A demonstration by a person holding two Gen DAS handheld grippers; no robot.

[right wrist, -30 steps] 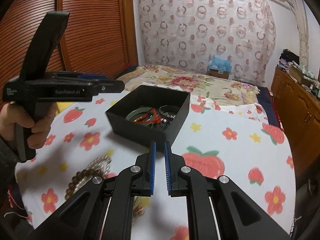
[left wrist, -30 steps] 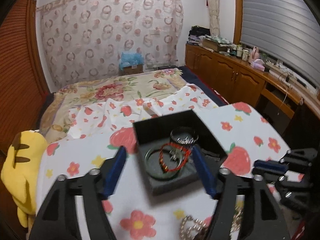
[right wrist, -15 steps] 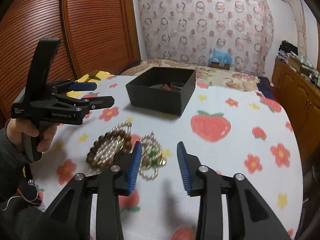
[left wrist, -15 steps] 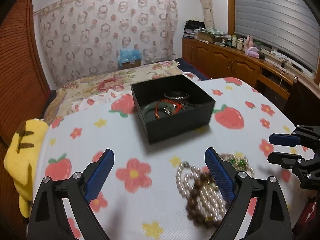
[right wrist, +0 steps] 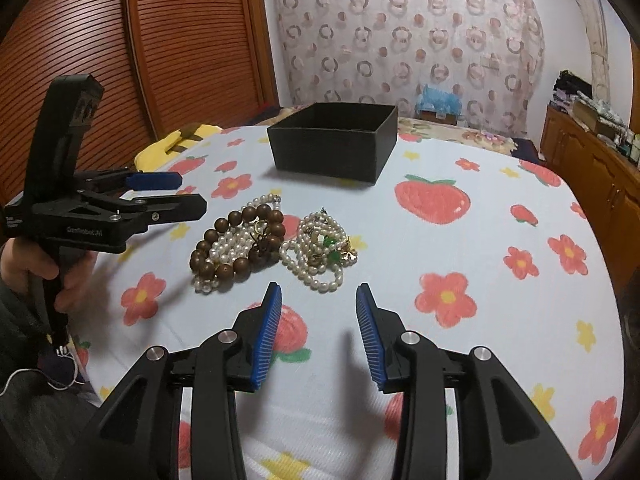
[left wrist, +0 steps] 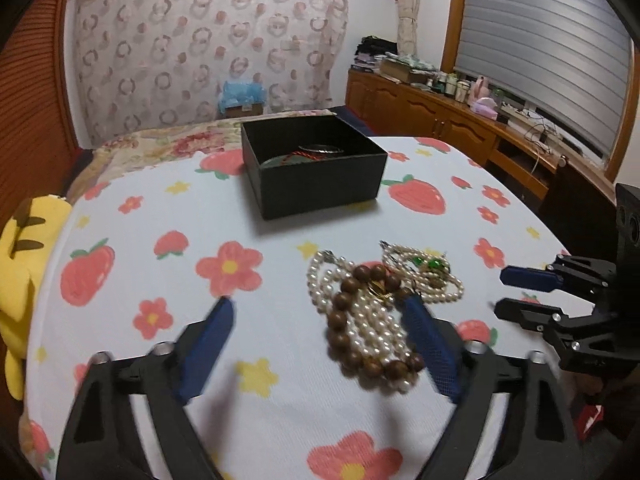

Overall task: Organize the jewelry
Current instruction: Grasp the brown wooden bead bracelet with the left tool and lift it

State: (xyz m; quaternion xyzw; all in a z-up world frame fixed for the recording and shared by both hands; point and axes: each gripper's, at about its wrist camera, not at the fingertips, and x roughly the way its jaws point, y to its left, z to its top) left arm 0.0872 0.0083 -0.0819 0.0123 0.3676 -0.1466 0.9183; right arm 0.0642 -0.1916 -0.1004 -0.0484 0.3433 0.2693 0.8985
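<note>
A black open box (left wrist: 316, 168) stands on the strawberry-print tablecloth; it holds a green bangle, a red cord bracelet and a silver band. It also shows in the right wrist view (right wrist: 334, 142). A pile of jewelry lies nearer: a brown wooden bead bracelet (left wrist: 360, 316) over white pearl strands (left wrist: 372, 320), and a pearl strand with green stones (left wrist: 428, 276). The same pile shows in the right wrist view (right wrist: 272, 244). My left gripper (left wrist: 316, 320) is open and empty, just short of the pile. My right gripper (right wrist: 318, 300) is open and empty, close in front of the pearls.
A yellow plush toy (left wrist: 20, 264) lies at the table's left edge. A bed (left wrist: 160, 140) lies behind the table. A wooden cabinet (left wrist: 440, 124) with clutter runs along the right wall. A wooden slatted door (right wrist: 140, 60) stands on the left.
Both grippers have pulled back and down from the box toward the jewelry pile. My right gripper has gone from shut to wide open. My left gripper has stayed open.
</note>
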